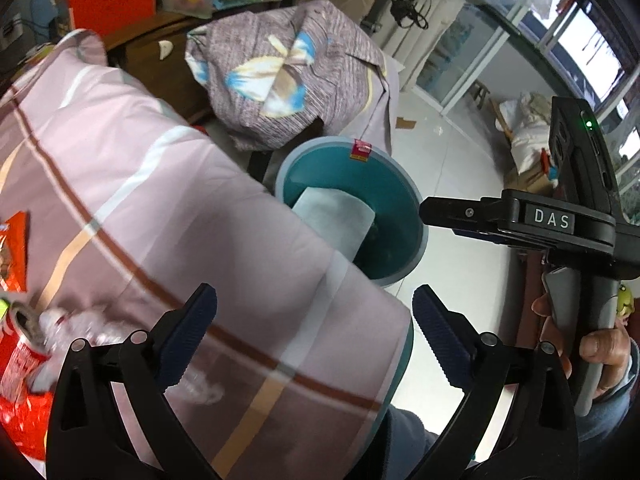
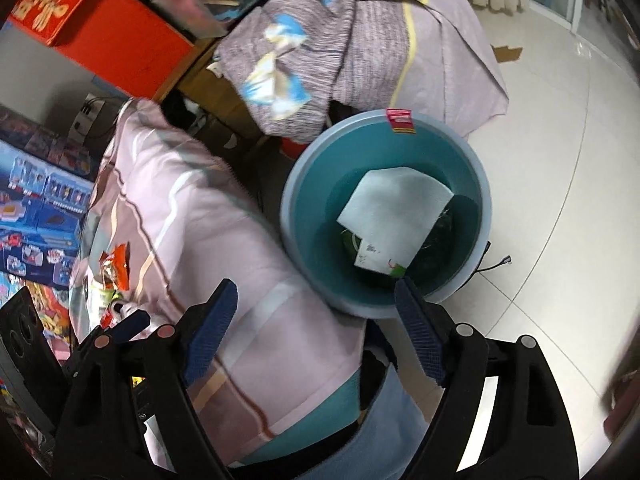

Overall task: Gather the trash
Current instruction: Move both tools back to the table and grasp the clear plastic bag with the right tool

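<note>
A teal bin (image 1: 400, 184) (image 2: 304, 184) stands on the floor beside the bed, with a white paper sheet (image 1: 332, 216) (image 2: 394, 208) and dark green trash inside. My left gripper (image 1: 316, 320) is open and empty above the pink bedsheet (image 1: 140, 184). At its left lie a red can (image 1: 20, 344), a crumpled clear plastic bottle (image 1: 80, 328) and an orange snack wrapper (image 1: 14, 252). My right gripper (image 2: 316, 312) is open and empty, over the bed edge next to the bin. It shows from the side in the left wrist view (image 1: 430, 210). The wrapper (image 2: 118, 266) lies left of it.
A bundled grey-purple quilt (image 1: 288, 76) (image 2: 340, 40) lies beyond the bin. A red box (image 2: 100, 32) and toy boxes (image 2: 36, 216) stand at the left. White tiled floor (image 2: 560, 200) spreads right of the bin. A black cable (image 2: 496, 264) lies by the bin.
</note>
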Tool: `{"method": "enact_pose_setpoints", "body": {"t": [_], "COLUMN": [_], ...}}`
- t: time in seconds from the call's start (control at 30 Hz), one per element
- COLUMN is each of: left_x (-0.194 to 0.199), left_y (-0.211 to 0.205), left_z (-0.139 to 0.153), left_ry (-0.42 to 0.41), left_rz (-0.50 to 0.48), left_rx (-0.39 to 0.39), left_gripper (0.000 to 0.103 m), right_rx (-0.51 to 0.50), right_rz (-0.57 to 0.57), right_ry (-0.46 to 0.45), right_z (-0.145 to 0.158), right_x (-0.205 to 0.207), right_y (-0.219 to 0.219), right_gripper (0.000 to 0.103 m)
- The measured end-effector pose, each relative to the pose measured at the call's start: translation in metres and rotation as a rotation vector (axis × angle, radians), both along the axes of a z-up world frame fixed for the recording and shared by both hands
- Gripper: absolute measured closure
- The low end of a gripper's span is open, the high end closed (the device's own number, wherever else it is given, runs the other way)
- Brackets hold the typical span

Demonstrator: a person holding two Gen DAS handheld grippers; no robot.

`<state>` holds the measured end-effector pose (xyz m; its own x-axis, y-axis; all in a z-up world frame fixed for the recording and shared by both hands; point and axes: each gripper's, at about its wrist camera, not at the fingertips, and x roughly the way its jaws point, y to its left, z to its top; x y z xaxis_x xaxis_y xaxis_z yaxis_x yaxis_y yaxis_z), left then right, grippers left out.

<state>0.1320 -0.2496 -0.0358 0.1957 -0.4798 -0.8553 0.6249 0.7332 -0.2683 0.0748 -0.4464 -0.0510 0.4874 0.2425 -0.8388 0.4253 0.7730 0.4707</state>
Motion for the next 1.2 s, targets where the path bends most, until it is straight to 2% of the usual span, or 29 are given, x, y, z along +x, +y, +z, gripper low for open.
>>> {"method": "enact_pose_setpoints", "body": {"t": [0.33, 0.6, 0.73, 0.9, 1.1, 1.2], "left_x": [-0.016, -0.013, -0.002, 0.008, 0.017, 0.021], "left_y": [0.073, 0.154, 0.200, 0.249, 0.279, 0.288], "left_z": [0.013, 0.011, 0.001, -0.005, -0.007, -0.010], "left_ry": [-0.027, -0.071, -0.077, -0.066, -0.075, -0.070], "left_rz": [0.108, 0.196, 0.258, 0.327, 0.363, 0.368], "left_rx": [-0.053, -0.051, -0.001, -0.012, -0.019, -0.013], "left_gripper": [0.004, 0.004, 0.004, 0.004, 0.004, 0.004], "right_rx": [-0.059, -0.097, -0.118, -0.139, -0.160, -0.141], "right_rz": [0.115, 0.264, 0.351, 0.437, 0.522, 0.522], "right_ry": [-0.036, -0.009, 0.020, 0.060, 0.100, 0.120], "right_z": [0.024, 0.026, 0.021, 0.012, -0.009, -0.020], "right_x": [0.003, 0.023, 0.036, 0.060, 0.093, 0.103], "right_y": [0.064, 0.129, 0.165, 0.207, 0.249, 0.257], "right_gripper": [0.026, 0.026, 0.026, 0.026, 0.026, 0.026]}}
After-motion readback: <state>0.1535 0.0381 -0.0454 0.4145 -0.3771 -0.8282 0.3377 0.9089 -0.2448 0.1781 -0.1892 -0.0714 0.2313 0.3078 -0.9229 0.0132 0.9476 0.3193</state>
